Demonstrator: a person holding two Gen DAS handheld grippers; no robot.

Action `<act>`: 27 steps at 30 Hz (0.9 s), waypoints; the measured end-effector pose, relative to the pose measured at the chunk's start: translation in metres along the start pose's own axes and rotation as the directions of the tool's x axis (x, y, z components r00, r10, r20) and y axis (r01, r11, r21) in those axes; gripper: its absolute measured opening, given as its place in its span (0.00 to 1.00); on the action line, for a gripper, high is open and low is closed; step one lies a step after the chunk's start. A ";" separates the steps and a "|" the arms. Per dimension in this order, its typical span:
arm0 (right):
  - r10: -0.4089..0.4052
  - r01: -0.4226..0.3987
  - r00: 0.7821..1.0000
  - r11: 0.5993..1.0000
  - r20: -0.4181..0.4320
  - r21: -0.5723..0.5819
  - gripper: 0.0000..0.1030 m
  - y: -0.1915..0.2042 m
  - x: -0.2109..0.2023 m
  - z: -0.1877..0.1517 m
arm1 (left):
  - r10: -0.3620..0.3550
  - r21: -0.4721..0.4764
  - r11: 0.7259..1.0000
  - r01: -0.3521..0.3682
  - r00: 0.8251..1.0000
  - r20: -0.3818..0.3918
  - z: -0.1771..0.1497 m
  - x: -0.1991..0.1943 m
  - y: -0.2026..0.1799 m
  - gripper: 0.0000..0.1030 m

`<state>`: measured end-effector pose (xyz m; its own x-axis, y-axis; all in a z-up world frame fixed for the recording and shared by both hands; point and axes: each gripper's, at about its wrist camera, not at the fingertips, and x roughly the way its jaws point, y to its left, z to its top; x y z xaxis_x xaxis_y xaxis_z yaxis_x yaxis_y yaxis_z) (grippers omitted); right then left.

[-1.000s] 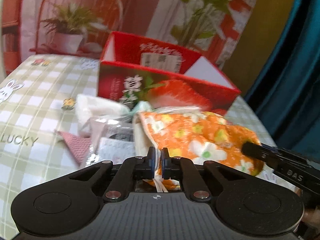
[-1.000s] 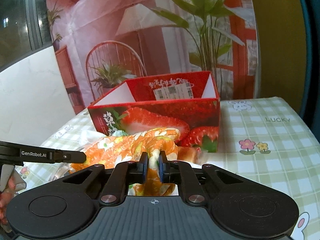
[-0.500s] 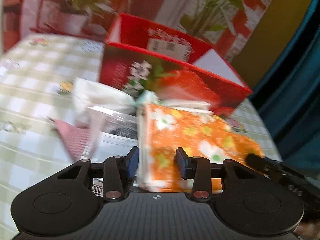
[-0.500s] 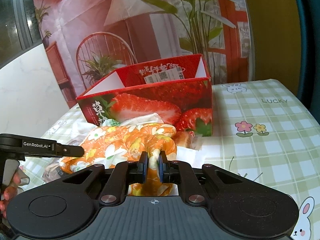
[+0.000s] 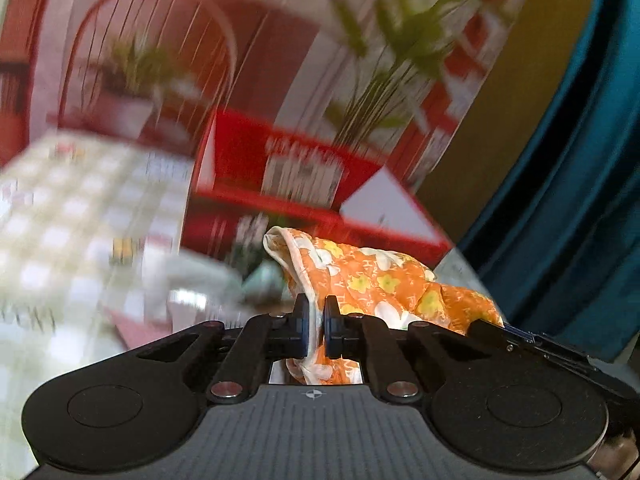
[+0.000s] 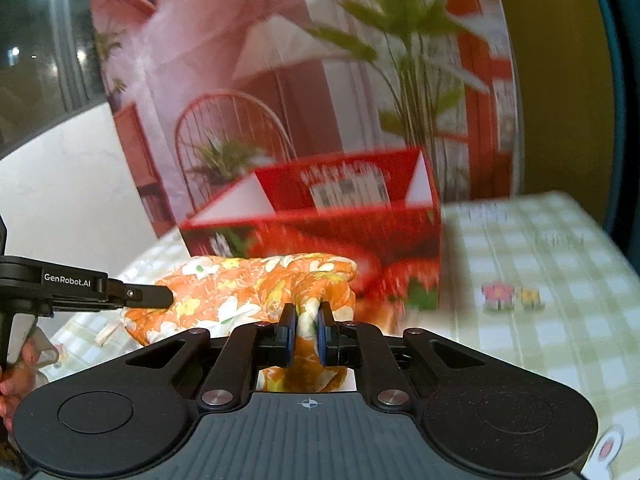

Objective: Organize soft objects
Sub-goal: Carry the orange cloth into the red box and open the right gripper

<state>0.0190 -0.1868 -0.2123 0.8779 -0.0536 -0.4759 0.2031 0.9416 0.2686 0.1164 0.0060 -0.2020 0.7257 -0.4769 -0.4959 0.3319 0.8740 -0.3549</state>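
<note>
An orange cloth with white and yellow flowers (image 5: 384,280) (image 6: 248,288) hangs stretched between both grippers, lifted off the table. My left gripper (image 5: 316,320) is shut on one edge of it; my right gripper (image 6: 307,322) is shut on the other bunched end. In the right wrist view the left gripper's tip (image 6: 152,296) shows at the cloth's left end. Behind the cloth stands an open red strawberry box (image 5: 280,184) (image 6: 320,220). The left wrist view is blurred.
A green checked tablecloth (image 6: 540,280) covers the table. Left of the cloth lie a white soft bundle (image 5: 188,272) and a pink cloth (image 5: 132,326), both blurred. A printed backdrop (image 6: 280,80) stands behind the box, a teal curtain (image 5: 580,200) at the right. A hand (image 6: 16,364) holds the left gripper.
The left gripper opened, took a new hold on the orange cloth's edge and shut again. Both grippers rose with the cloth, which now hangs above the table.
</note>
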 end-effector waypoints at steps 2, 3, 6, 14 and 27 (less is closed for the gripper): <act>0.007 -0.006 0.999 1.000 0.036 -0.023 0.09 0.003 -0.006 0.010 | 0.001 0.042 0.999 -0.003 0.999 0.048 0.011 -0.008 -0.008 0.08; 0.011 -0.009 0.999 0.999 0.051 -0.036 0.09 0.003 -0.007 0.017 | 0.003 0.065 0.998 -0.007 0.998 0.068 0.016 -0.010 -0.012 0.08; 0.019 -0.012 0.996 0.996 0.086 -0.087 0.09 0.005 -0.006 0.040 | 0.022 0.125 0.991 -0.038 0.992 0.125 0.035 -0.011 -0.023 0.08; 0.028 -0.001 0.992 0.977 0.123 -0.213 0.09 0.004 0.035 0.104 | 0.056 0.129 0.988 -0.079 0.984 0.169 0.090 0.024 -0.030 0.08; -0.035 0.030 0.999 0.984 -0.021 -0.177 0.09 -0.024 0.155 0.141 | 0.150 0.179 0.972 -0.152 0.988 0.026 0.128 0.115 -0.003 0.08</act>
<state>0.2112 -0.2647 -0.1748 0.8611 -0.0793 -0.5022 0.1498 0.9835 0.1015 0.2760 -0.0395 -0.1568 0.7826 -0.3381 -0.5227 0.3201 0.9387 -0.1279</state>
